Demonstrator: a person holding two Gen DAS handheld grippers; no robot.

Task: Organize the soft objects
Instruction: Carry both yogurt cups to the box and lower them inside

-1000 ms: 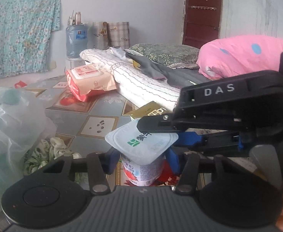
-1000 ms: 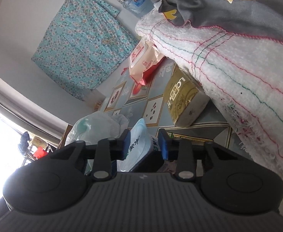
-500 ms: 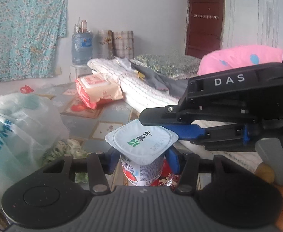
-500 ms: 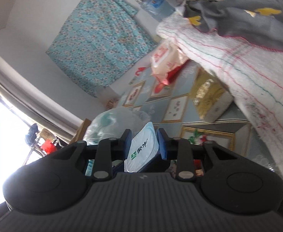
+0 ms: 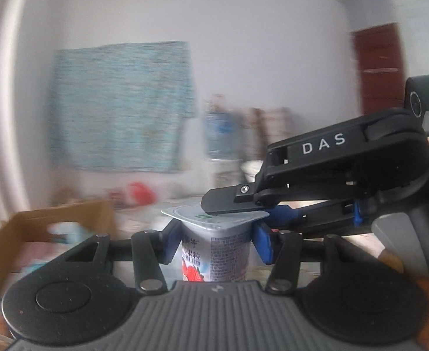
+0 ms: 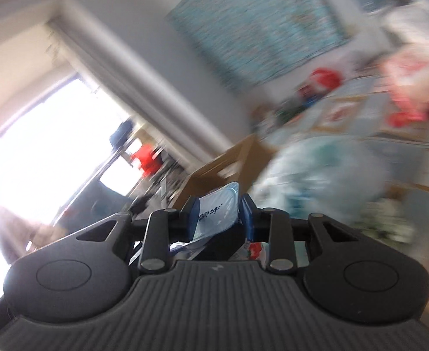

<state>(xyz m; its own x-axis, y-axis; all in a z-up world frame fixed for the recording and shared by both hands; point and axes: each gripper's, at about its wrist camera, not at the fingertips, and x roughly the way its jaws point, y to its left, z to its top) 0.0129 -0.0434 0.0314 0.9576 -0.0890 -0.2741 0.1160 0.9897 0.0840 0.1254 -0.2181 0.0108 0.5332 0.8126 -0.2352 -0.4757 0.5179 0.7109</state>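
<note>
Left wrist view: the left tongs (image 5: 214, 241) clamp the yogurt cup (image 5: 214, 251) by its sides, and the right tongs (image 5: 243, 209) pinch its foil lid rim from three o'clock. Since a second ago the bed and pink pillow have left the frame; wall, hanging cloth and a cardboard box (image 5: 47, 228) at nine o'clock now fill it, so the cup is likely being carried toward the box. In the right wrist view the right tongs (image 6: 218, 215) grip the lid edge-on. Blur smears the background; the box's contents are unreadable.
</note>
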